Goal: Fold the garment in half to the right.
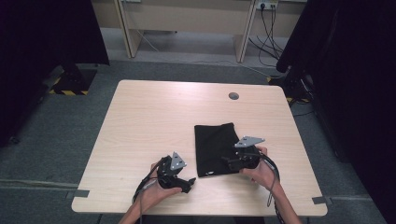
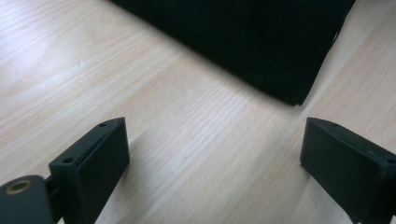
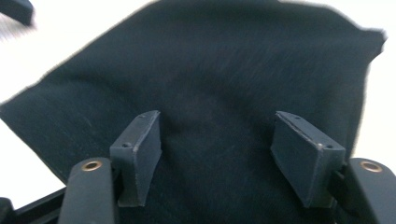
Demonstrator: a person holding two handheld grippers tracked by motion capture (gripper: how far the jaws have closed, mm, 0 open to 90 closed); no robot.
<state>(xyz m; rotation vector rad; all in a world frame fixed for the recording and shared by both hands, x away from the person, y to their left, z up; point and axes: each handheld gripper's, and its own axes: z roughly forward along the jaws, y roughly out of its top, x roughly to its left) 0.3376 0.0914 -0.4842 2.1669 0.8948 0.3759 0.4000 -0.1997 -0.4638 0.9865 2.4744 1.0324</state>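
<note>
A folded black cloth (image 1: 214, 148) lies flat on the light wooden table (image 1: 154, 116), right of centre near the front. My right gripper (image 1: 229, 161) hangs over the cloth's near right part. In the right gripper view this gripper (image 3: 218, 144) is open, its jaws wide apart above the dark fabric (image 3: 210, 70) with nothing pinched. My left gripper (image 1: 189, 182) sits low at the table's front, just left of the cloth's near corner. It is open too (image 2: 212, 158), with bare wood between the jaws and the cloth's (image 2: 243, 42) edge just ahead.
A round cable hole (image 1: 233, 96) sits near the table's far edge. The left half of the table is bare wood. Black curtains (image 1: 42, 32) flank both sides, and a pale desk frame with hanging cables (image 1: 268, 28) stands behind.
</note>
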